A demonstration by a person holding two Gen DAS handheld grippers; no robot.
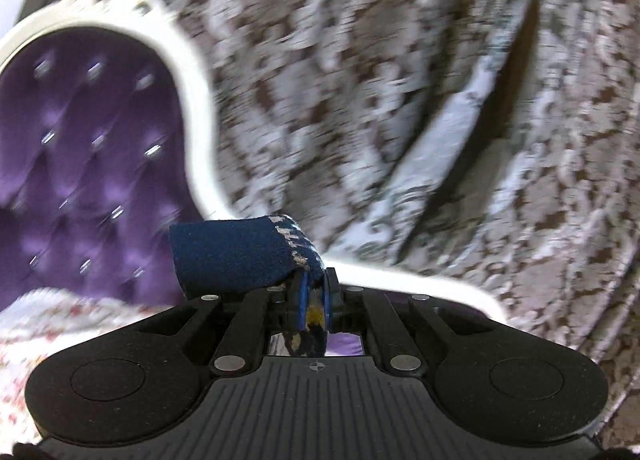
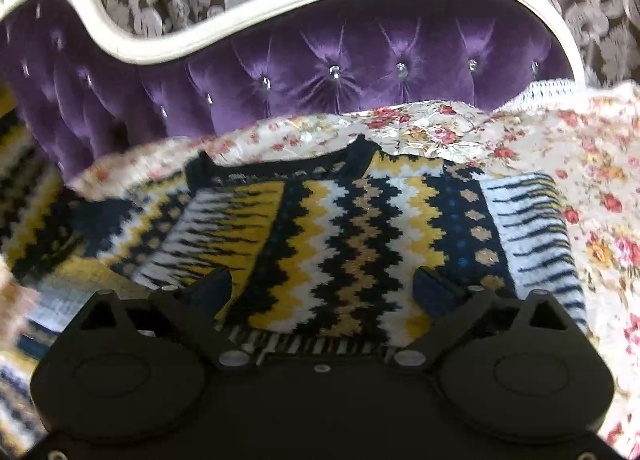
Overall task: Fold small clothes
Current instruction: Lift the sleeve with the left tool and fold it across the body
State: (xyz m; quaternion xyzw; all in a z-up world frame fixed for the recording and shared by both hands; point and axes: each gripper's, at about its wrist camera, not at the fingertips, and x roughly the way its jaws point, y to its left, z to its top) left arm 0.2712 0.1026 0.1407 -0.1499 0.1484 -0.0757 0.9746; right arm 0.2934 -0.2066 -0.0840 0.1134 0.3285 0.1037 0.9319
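Note:
A knitted sweater [image 2: 340,236] with yellow, white and navy zigzag bands lies spread on a floral bedspread [image 2: 592,188], its dark neckline toward the headboard. My right gripper [image 2: 324,284] hovers just over the middle of it, jaws wide apart and nothing pinched between them. In the left wrist view my left gripper [image 1: 315,292] is shut on a navy cuff [image 1: 240,252] of the sweater, which sticks up and to the left of the pads, raised high in front of the headboard. A strip of yellow and navy knit hangs down between the fingers.
A purple tufted headboard [image 2: 320,76] with a white carved frame [image 1: 192,72] stands behind the bed. Brown and silver patterned curtains [image 1: 400,80] hang beyond it. The floral bedspread reaches to the right of the sweater.

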